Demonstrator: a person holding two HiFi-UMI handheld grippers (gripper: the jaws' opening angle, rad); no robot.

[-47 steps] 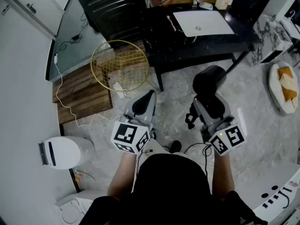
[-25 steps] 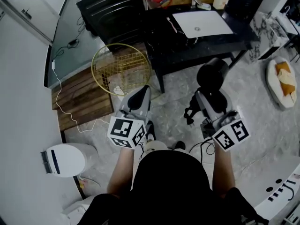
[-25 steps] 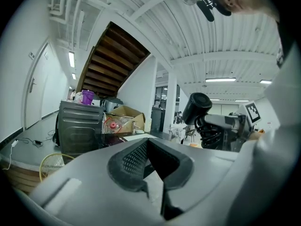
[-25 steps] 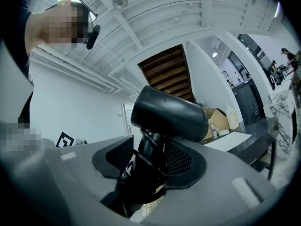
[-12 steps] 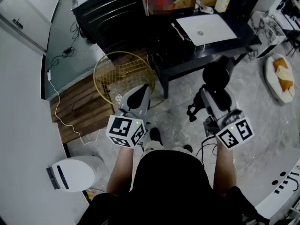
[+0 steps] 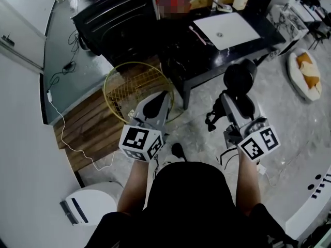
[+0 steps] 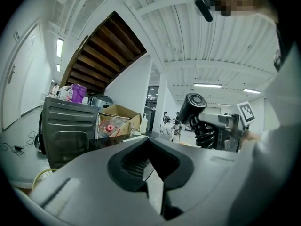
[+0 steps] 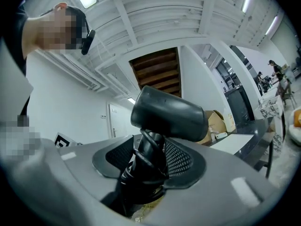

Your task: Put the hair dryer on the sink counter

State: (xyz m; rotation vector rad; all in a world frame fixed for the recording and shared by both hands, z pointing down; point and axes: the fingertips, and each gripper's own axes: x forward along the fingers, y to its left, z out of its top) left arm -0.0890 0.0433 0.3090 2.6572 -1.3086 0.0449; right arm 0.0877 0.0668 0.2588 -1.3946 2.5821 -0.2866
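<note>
One dryer (image 6: 239, 77), right claw (image 6: 234, 107) clamped on it; left claw (image 6: 155, 106) closed, empty; one black surface (image 6: 178, 50); marble floor (image 6: 289, 138).

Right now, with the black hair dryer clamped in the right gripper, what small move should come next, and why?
Probably carry the black hair dryer toward a counter without loosening: the right gripper is shut on its cord-wrapped handle, and it hangs over grey marbled floor. The left gripper is shut, empty.
</note>
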